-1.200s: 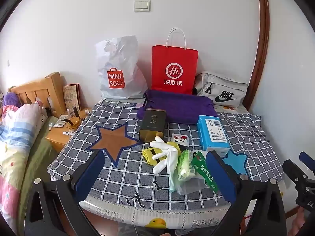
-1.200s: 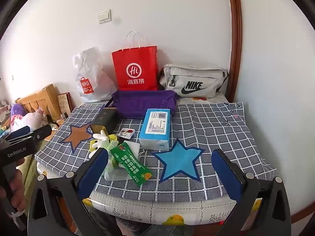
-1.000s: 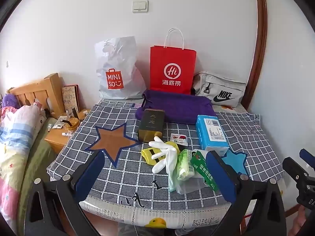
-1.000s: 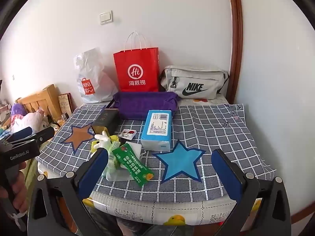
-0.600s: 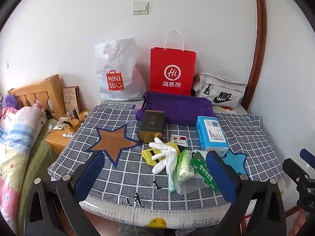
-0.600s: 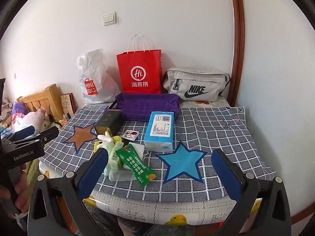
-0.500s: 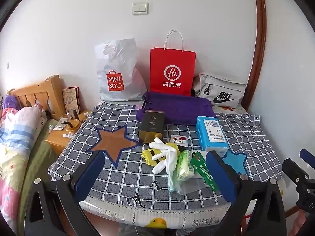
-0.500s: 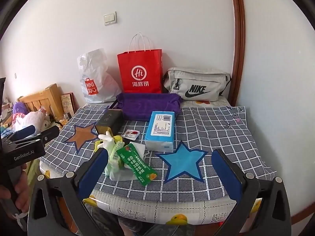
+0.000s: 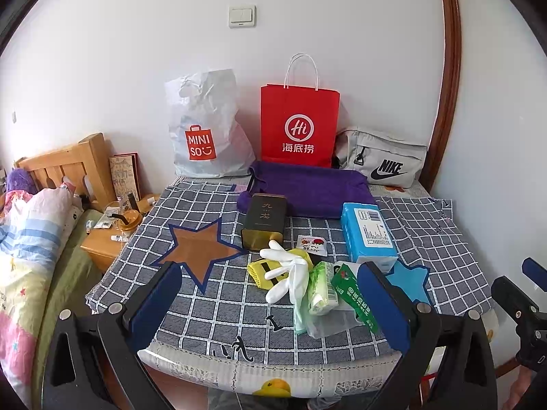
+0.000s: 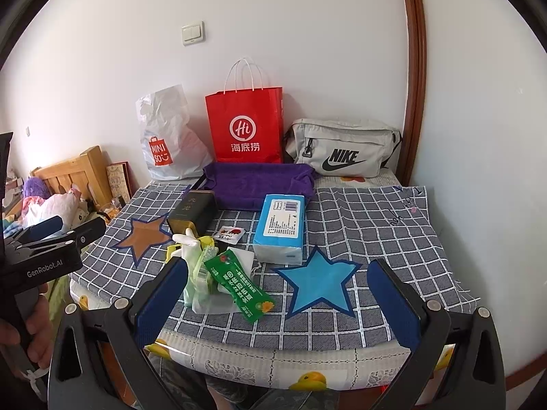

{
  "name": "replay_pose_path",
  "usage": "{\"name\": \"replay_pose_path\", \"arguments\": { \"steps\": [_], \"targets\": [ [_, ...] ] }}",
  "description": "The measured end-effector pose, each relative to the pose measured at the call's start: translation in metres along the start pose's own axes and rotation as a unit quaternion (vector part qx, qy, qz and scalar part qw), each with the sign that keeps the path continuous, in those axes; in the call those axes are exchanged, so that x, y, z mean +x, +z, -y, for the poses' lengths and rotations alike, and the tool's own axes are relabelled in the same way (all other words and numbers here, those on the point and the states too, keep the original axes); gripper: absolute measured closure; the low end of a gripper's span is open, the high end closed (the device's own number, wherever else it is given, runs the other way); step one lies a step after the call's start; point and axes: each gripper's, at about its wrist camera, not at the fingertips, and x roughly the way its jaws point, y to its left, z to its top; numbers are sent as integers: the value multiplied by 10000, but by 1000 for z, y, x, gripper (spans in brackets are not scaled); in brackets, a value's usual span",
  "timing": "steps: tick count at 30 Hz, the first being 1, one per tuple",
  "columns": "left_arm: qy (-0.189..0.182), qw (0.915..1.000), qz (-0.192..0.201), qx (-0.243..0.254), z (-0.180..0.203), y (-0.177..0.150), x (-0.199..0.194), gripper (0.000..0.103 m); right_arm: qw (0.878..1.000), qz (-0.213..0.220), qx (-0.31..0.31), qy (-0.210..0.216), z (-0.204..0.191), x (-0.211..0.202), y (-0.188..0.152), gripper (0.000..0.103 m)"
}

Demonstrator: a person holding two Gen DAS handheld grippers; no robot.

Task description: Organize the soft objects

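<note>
A pile of small items lies near the front of the checked cloth (image 9: 212,307): a white glove (image 9: 289,273) (image 10: 186,242), a yellow holder (image 9: 258,271), a pale green tissue pack (image 9: 321,290), a green packet (image 9: 355,299) (image 10: 239,282) and a clear bag. A blue tissue pack (image 9: 367,235) (image 10: 282,225), a dark tin (image 9: 265,220) (image 10: 193,212) and a folded purple towel (image 9: 307,188) (image 10: 256,182) lie behind. My left gripper (image 9: 270,307) and right gripper (image 10: 277,304) are both open, empty, held before the table's front edge.
A Miniso bag (image 9: 205,130), a red paper bag (image 9: 299,126) and a grey Nike pouch (image 9: 383,160) stand along the wall. A brown star (image 9: 201,249) and a blue star (image 10: 318,283) mark the cloth. A bed and wooden nightstand (image 9: 102,242) are at left.
Both grippers have drifted slightly, the right one a little back and up. Nothing on the table has moved.
</note>
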Motion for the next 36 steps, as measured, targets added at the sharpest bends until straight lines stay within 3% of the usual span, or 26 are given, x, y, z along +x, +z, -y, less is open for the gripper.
{"name": "replay_pose_path", "arguments": {
  "steps": [36],
  "targets": [
    [14,10000,48,34,1,0,-2,0,9999,98,-50,60,-6,-9,-2,0]
  ]
}}
